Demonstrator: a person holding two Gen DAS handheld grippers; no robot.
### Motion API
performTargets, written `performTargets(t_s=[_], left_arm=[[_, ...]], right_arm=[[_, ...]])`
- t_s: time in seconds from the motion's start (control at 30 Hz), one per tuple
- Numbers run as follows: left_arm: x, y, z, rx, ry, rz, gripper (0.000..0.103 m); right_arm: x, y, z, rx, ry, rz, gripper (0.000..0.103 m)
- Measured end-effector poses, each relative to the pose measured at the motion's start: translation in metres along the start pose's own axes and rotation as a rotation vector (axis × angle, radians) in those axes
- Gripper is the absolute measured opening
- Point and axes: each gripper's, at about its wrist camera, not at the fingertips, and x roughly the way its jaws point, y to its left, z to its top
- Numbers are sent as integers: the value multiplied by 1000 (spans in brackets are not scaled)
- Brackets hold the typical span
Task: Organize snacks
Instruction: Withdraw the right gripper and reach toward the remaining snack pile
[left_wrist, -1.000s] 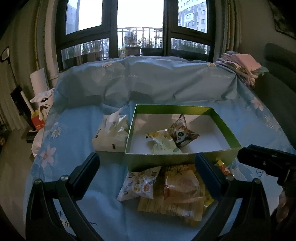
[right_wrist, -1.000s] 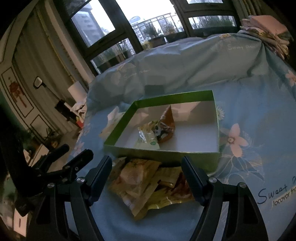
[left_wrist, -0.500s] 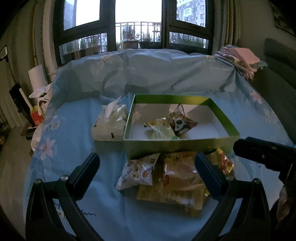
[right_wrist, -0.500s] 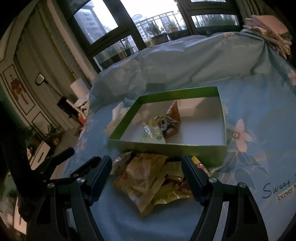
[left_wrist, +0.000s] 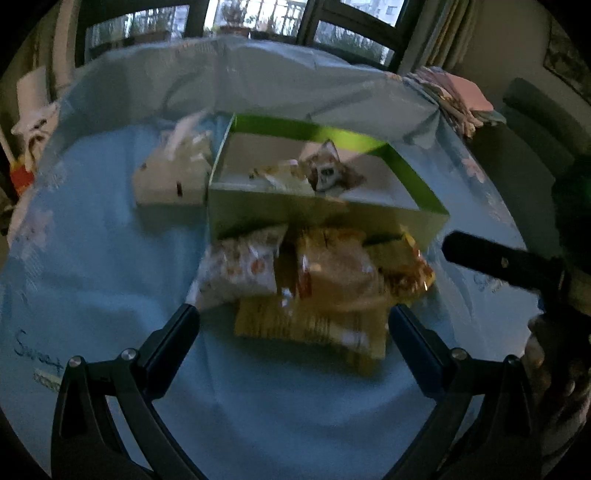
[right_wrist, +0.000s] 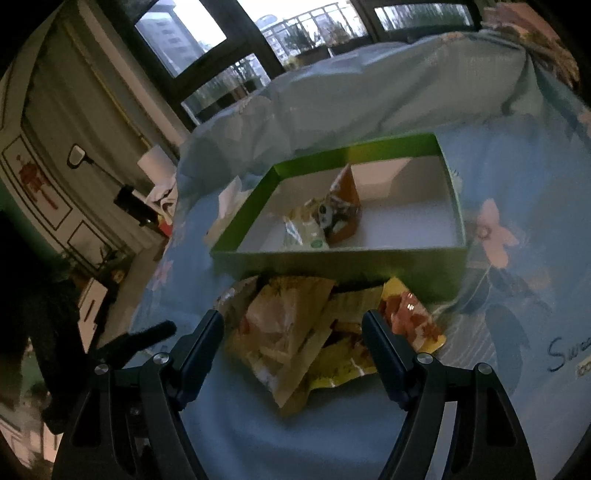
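Left wrist view first: the left tool (left_wrist: 291, 325) hangs with its jaws wide apart and nothing between them, aimed down at the pile of snack packets (left_wrist: 325, 288) that lies straight ahead of its tips, on the near side of the green box (left_wrist: 325, 218). That box is our landmark. Two packets already sit inside it, toward its left half, a pale one (right_wrist: 304, 232) and an orange one (right_wrist: 341, 210). The rest of the box floor is bare.

Over on the right wrist view, the right tool (right_wrist: 293, 341) is spread open as well and empty, and the same pile (right_wrist: 295, 328) lies right between and just beyond its fingers. Both tools are near; I judge the right one slightly nearer to the top packet (right_wrist: 288, 317), whose long axis runs slantwise toward the box's near wall.

A white patterned packet (left_wrist: 240, 269) leans at the pile's left, touching the box wall. Left of the box sits a pale tissue pack (left_wrist: 171, 177). Everything rests on a blue flowered bedsheet (left_wrist: 92, 258). Only that near wall of the box stands in the way.
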Motion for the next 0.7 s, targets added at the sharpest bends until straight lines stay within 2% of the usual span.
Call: performTargets(t_s=[0.13,0.33,0.43,0.53,0.6,0.7], left_arm=[[5,3,-10,-14,37,-65,101],[6,4,-14,-54,40,-181,93],[6,3,-13,-60,29,-194,92],[8,0,-10,-61,23,-214,88],[14,-1,-7,-62,33,-227,80],[22,0,-4,-68,51,-225,79]], right_arm=[[11,-1,-7,4,37,23,78],[26,-1,-15,4,68,58,78],[32,-2,-15,4,77,68,78],[33,-4,-14,1,70,73,78],[37,-4,-12,3,70,81,78],[42,-4,-9,-6,72,94,76]])
